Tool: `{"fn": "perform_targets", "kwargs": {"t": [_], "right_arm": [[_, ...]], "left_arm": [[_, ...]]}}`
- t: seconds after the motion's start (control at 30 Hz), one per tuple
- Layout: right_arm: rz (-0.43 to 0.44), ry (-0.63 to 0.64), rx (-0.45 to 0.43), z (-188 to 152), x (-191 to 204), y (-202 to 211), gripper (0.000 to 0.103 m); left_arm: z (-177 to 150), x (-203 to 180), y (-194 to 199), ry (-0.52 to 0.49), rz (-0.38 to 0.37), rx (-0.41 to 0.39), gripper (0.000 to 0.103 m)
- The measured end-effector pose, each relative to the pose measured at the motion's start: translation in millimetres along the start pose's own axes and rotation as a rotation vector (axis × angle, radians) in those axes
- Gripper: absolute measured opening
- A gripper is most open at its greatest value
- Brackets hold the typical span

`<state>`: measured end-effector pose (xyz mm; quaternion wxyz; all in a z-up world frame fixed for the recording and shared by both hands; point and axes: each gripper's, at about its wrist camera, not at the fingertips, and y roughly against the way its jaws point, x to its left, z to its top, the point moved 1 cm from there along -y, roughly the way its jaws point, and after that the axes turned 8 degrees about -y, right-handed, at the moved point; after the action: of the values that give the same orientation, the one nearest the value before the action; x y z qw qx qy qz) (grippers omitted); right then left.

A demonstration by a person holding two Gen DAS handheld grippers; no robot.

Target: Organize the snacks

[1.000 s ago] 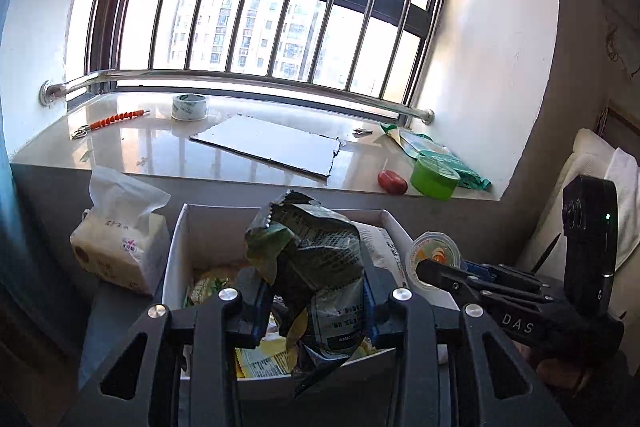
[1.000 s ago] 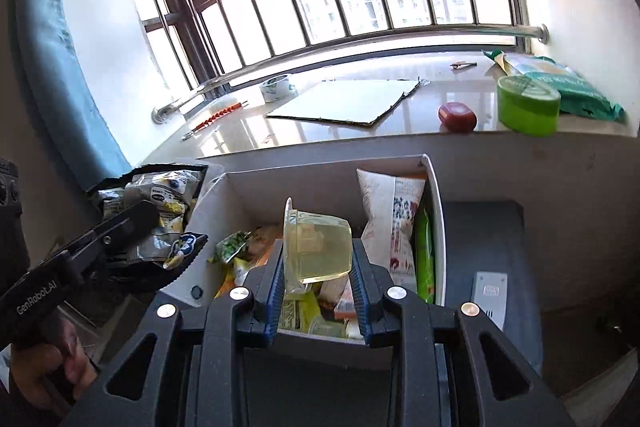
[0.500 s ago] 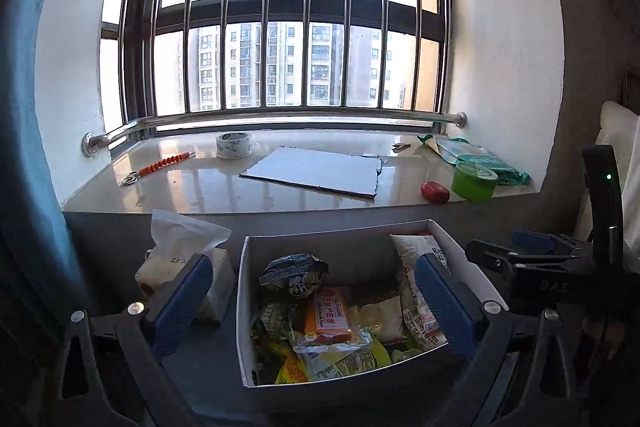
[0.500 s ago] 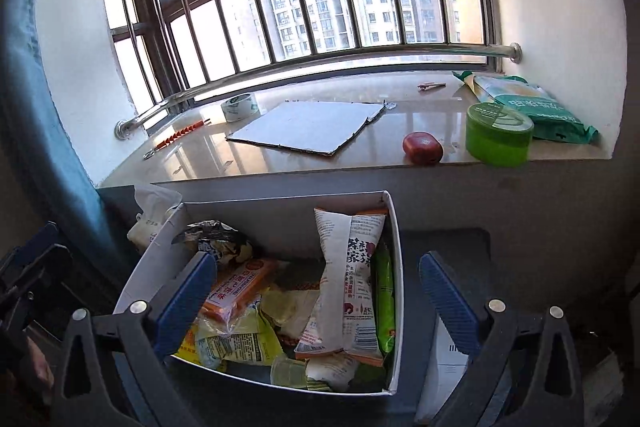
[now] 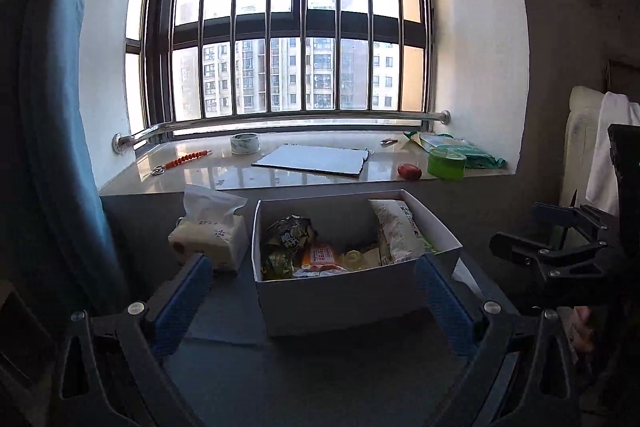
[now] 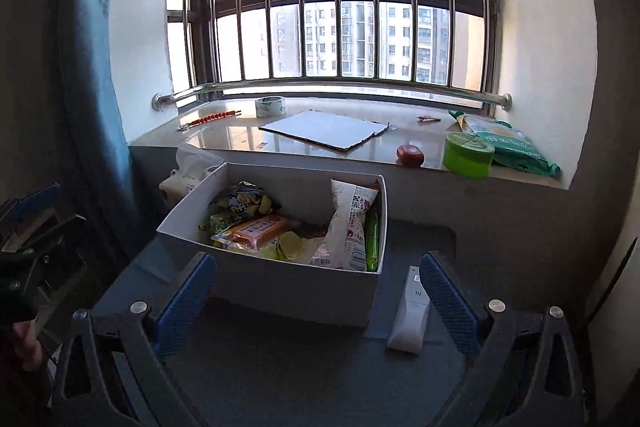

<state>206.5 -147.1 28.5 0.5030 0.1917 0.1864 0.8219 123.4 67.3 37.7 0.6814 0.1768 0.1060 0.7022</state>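
A white cardboard box (image 5: 340, 295) (image 6: 296, 287) stands on a dark grey table and holds several snack packs: a dark crumpled bag (image 5: 290, 233) (image 6: 242, 203), an orange pack (image 5: 318, 255) (image 6: 260, 229), a tall white bag (image 5: 396, 231) (image 6: 348, 227) and a green pack (image 6: 372, 239). My left gripper (image 5: 312, 287) stands open, short of the box, with nothing between its blue pads. My right gripper (image 6: 316, 291) is likewise open and empty, also back from the box. Each gripper shows at the edge of the other's view, the right gripper (image 5: 560, 251) and the left gripper (image 6: 28, 239).
A tissue pack (image 5: 208, 235) sits left of the box. A white remote (image 6: 408, 315) lies right of it. The stone windowsill (image 5: 224, 171) carries a tape roll (image 5: 245, 143), a cardboard sheet (image 5: 312, 161), a red object (image 5: 409, 171), a green tub (image 5: 446, 163) and a green packet (image 5: 460, 149). A blue curtain (image 5: 52, 107) hangs left.
Both grippers opened and let go, the left of the dark crumpled bag, the right of a clear jelly cup. Both then drew back from the box, which now looks smaller and farther.
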Motion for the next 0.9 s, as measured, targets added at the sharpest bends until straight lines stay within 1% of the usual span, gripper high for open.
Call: {"fn": "perform_targets", "kwargs": {"t": [0.03, 0.1, 0.17, 0.23, 0.33, 0.47, 0.6, 0.9], "right_arm": [[0.013, 0.019, -0.003, -6.2, 4.9, 9.2, 0.103], [0.011, 0.048, 0.001, -19.7, 13.5, 25.1, 0.103], [0.000, 0.058, -0.010, -32.8, 18.6, 42.8, 0.103], [0.008, 0.052, 0.000, -46.3, 22.7, 57.8, 0.103], [0.023, 0.001, 0.006, -65.6, 23.3, 76.1, 0.103], [0.030, -0.061, 0.012, -88.9, 19.4, 92.6, 0.103], [0.043, -0.114, 0.031, -99.4, 8.3, 98.2, 0.103], [0.037, -0.121, 0.027, -100.7, -0.7, 100.1, 0.103]], "left_arm": [[-4.3, -2.4, 9.2, 0.003, -0.010, -0.010, 0.103], [-13.3, -9.0, 25.4, 0.003, 0.001, -0.004, 0.103], [-22.3, -15.8, 38.7, 0.002, 0.026, 0.014, 0.103], [-33.6, -21.2, 49.4, 0.020, 0.024, 0.041, 0.103], [-52.5, -30.2, 59.3, 0.051, -0.018, 0.094, 0.103], [-70.9, -43.1, 73.2, 0.061, -0.038, 0.122, 0.103], [-76.3, -53.1, 80.1, 0.038, -0.052, 0.138, 0.103], [-72.6, -60.0, 78.6, 0.033, -0.068, 0.136, 0.103]]}}
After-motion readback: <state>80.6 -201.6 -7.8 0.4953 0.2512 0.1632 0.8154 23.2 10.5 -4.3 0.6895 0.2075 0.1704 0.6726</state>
